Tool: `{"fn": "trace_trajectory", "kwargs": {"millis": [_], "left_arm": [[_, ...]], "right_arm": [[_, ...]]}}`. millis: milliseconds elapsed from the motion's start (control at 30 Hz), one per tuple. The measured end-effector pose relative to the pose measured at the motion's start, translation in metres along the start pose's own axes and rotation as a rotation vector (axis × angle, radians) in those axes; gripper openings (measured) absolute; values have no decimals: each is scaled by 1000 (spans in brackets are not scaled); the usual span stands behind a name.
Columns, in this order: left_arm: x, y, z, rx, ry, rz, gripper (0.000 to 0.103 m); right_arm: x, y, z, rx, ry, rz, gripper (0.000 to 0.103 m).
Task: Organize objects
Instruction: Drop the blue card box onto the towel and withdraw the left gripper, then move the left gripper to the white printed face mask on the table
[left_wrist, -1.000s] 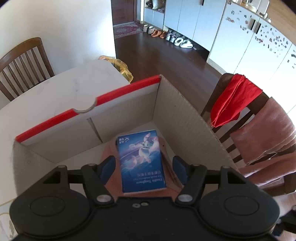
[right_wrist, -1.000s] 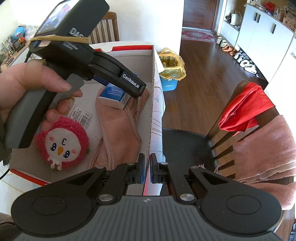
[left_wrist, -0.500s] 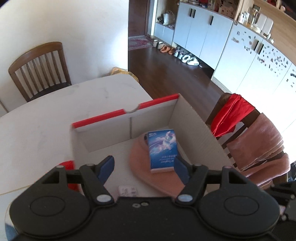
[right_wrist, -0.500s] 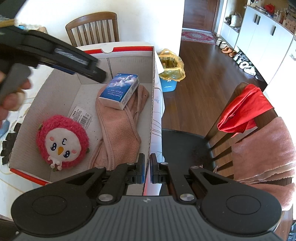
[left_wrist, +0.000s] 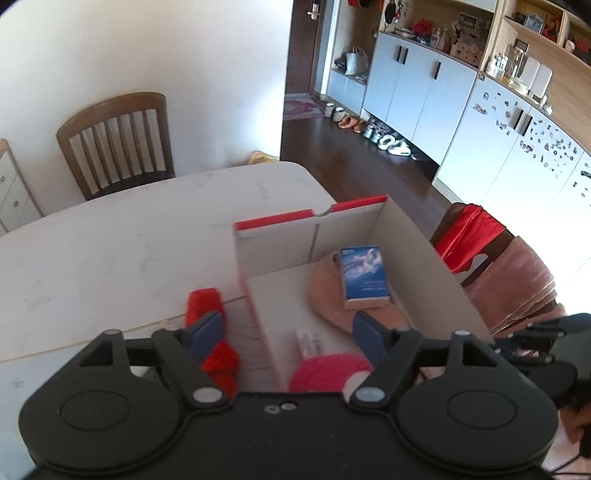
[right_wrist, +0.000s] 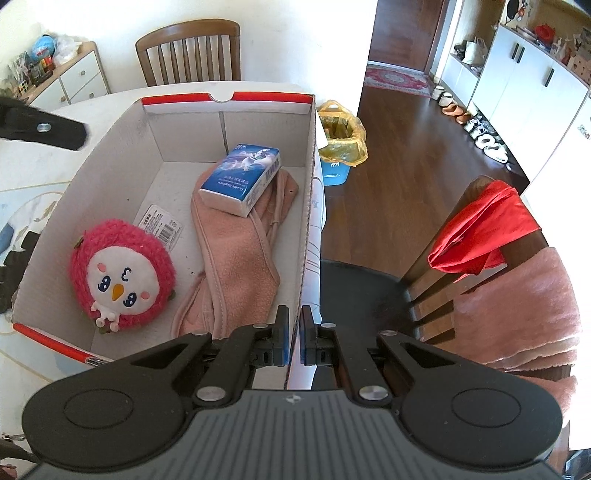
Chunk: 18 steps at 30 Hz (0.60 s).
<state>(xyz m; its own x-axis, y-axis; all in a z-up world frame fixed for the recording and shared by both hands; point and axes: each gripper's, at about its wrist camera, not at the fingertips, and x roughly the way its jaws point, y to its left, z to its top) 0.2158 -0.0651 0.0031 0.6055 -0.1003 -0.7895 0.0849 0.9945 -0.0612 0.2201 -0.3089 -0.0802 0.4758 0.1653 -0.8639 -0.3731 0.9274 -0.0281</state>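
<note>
A white cardboard box with a red rim (right_wrist: 229, 96) (left_wrist: 273, 223) stands on the white table (left_wrist: 110, 240). Inside lie a blue tissue pack (right_wrist: 240, 177) (left_wrist: 364, 273) on a pink cloth (right_wrist: 236, 258), a pink plush bird (right_wrist: 122, 273) and a barcode tag (right_wrist: 159, 223). My left gripper (left_wrist: 286, 328) hovers over the box's left wall, jaws opening, nothing between them. A red object (left_wrist: 205, 302) lies on the table just outside that wall. My right gripper (right_wrist: 294, 339) is shut on the box's right wall near the front corner.
A chair (right_wrist: 369, 295) with a red cloth (right_wrist: 484, 229) and a pink towel (right_wrist: 517, 306) stands right of the box. Another wooden chair (left_wrist: 114, 144) is at the table's far end. A yellow-bagged bin (right_wrist: 341, 129) sits on the floor. Dark items (right_wrist: 14, 266) lie left of the box.
My left gripper has drawn back and up out of the box, toward its left wall, with its jaws wider. The tissue pack stays on the pink cloth. The right gripper has not moved.
</note>
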Motion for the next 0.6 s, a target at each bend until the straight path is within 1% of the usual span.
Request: {"fn": "trace_trajectory", "kwargs": {"millis": [167, 233, 367, 500, 600], "left_arm": [[-14, 26, -19, -33, -1, 31, 86], [-20, 39, -27, -53, -1, 52, 94], [-27, 63, -44, -101, 10, 84, 98], [-27, 81, -61, -133, 23, 128, 99], [-23, 89, -75, -158, 29, 136, 100]], "right_arm": [[0, 3, 0, 0, 3, 1, 5], [0, 3, -1, -1, 5, 4, 5], [1, 4, -1, -5, 6, 0, 5], [2, 4, 0, -6, 10, -3, 5], [2, 5, 0, -7, 10, -9, 5]]}}
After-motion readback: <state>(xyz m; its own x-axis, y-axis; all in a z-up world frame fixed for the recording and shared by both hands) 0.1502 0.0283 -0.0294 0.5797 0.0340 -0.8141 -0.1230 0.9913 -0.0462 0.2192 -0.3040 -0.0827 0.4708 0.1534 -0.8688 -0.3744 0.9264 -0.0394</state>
